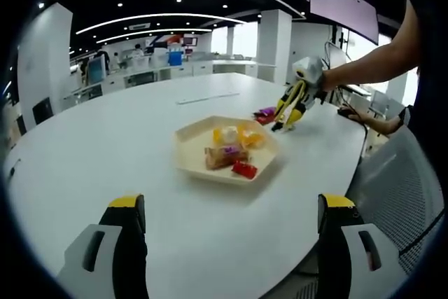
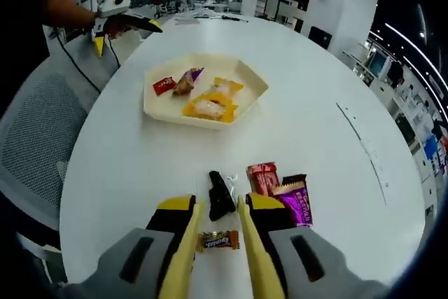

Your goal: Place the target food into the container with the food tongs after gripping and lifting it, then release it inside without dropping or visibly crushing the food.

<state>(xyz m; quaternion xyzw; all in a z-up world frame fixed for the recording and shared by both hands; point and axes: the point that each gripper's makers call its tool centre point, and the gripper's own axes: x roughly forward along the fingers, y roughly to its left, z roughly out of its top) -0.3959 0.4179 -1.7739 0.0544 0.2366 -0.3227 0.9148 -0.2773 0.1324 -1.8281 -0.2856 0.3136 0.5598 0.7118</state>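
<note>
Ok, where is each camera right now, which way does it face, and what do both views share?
Left gripper view: rides the left gripper, low over the white table, facing the tray; the right gripper and a forearm enter from the right.
Right gripper view: rides the right gripper, looking down at loose snacks: a small wrapped candy, a black packet, a red bar, a purple bar.
Shared: tray, table, each other's gripper.

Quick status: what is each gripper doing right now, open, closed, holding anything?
Left gripper: open, jaws wide apart, empty, short of the tray.
Right gripper: open, holding nothing, jaws straddling a small wrapped candy.
</note>
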